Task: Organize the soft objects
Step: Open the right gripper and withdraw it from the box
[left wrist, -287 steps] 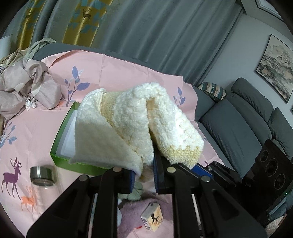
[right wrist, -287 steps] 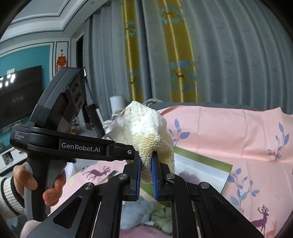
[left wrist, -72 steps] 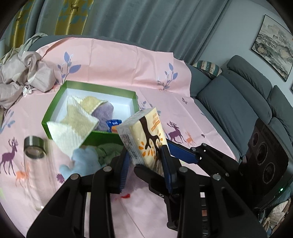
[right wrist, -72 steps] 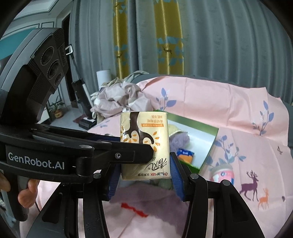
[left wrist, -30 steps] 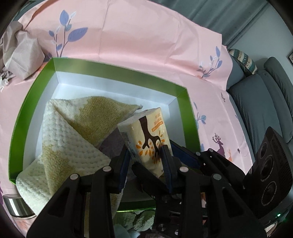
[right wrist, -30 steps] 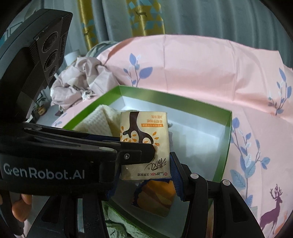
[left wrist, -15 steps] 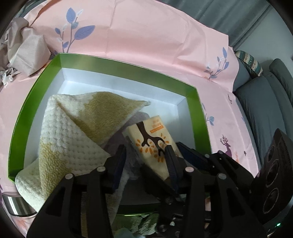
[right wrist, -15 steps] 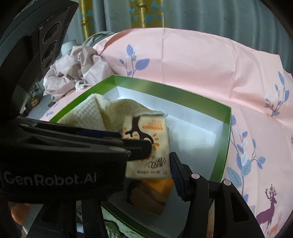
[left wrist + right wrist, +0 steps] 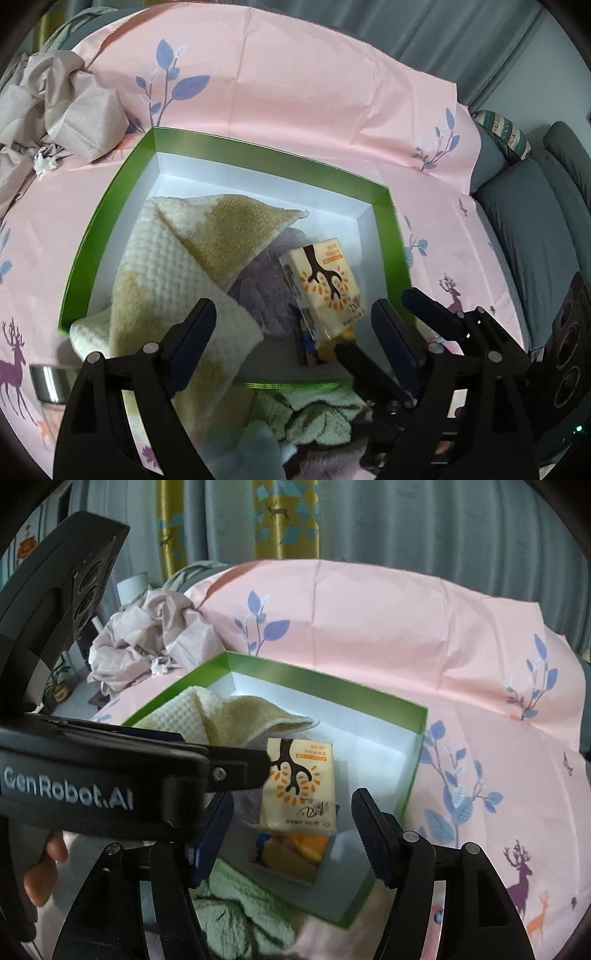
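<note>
A green box [image 9: 399,236] with a white inside stands on the pink cloth. In it lie a cream and yellow towel [image 9: 177,266], a purple cloth [image 9: 266,280] and a yellow tissue pack [image 9: 325,284], which leans on an orange and blue packet [image 9: 317,347]. My left gripper [image 9: 291,328] is open above the box's near side, the pack loose between its fingers. My right gripper [image 9: 291,812] is open too, just behind the tissue pack [image 9: 299,786]. The box [image 9: 413,775] and towel [image 9: 221,716] show in the right wrist view.
A green cloth [image 9: 314,410] and a light blue soft thing [image 9: 243,450] lie in front of the box. A glass bottle with a steel lid [image 9: 44,380] is at the left. Crumpled beige fabric [image 9: 55,110] lies far left. A grey sofa [image 9: 535,229] is at the right.
Both grippers have opened wide and let go of the tissue pack. The pack now rests tilted in the box. The grippers have drawn back a little.
</note>
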